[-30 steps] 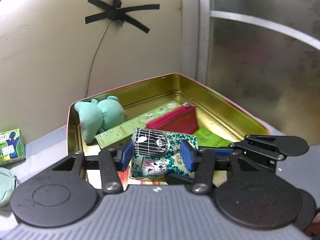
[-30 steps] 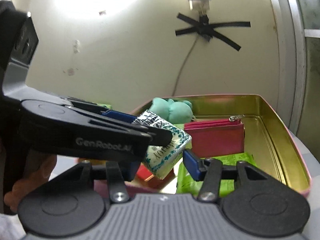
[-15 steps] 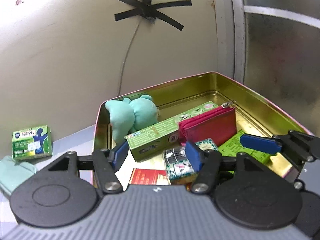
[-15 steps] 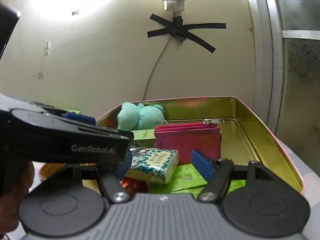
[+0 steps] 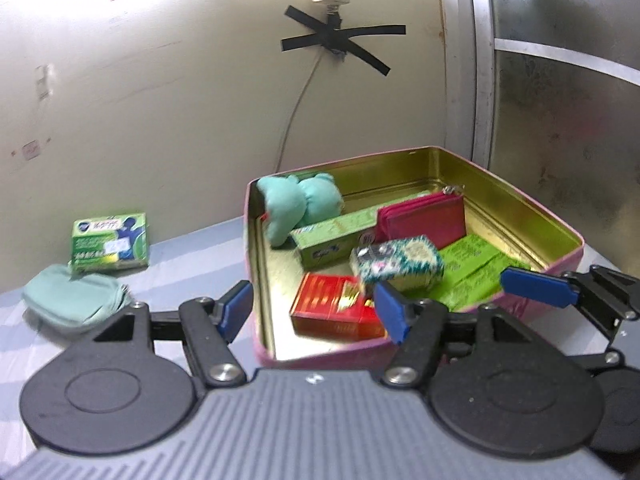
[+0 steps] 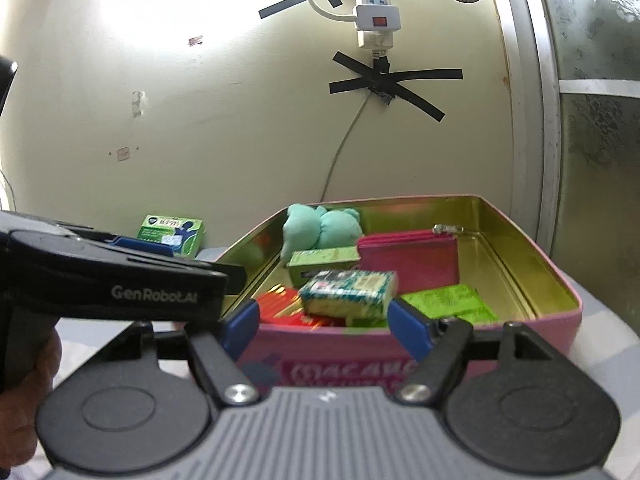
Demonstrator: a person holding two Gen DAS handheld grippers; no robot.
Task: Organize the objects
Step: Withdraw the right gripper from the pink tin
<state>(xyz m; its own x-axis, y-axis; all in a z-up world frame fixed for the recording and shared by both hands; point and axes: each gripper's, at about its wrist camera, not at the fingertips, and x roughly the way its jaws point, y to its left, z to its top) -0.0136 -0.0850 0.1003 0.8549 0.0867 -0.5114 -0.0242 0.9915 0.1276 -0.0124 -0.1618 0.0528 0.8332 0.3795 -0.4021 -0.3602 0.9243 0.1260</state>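
A pink tin (image 5: 520, 200) (image 6: 568, 292) with a gold inside holds a mint plush toy (image 5: 300, 204) (image 6: 320, 228), a green carton (image 5: 336, 236) (image 6: 324, 260), a magenta wallet (image 5: 424, 220) (image 6: 412, 256), green packets (image 5: 468, 268) (image 6: 444, 304), a red box (image 5: 332, 312) (image 6: 280, 308) and a teal patterned box (image 5: 396, 264) (image 6: 348, 292) lying on top. My left gripper (image 5: 316, 312) is open and empty in front of the tin. My right gripper (image 6: 324, 326) is open and empty, just before the tin's near wall.
A green box (image 5: 110, 246) (image 6: 172, 234) and a mint pouch (image 5: 76, 300) lie on the table left of the tin. A wall with a taped cable (image 5: 336, 40) and a power strip (image 6: 376, 20) stands behind. A metal window frame (image 5: 484, 80) is at the right.
My left gripper let go of the teal patterned box, which now lies in the tin. Both grippers have pulled back and away from the tin.
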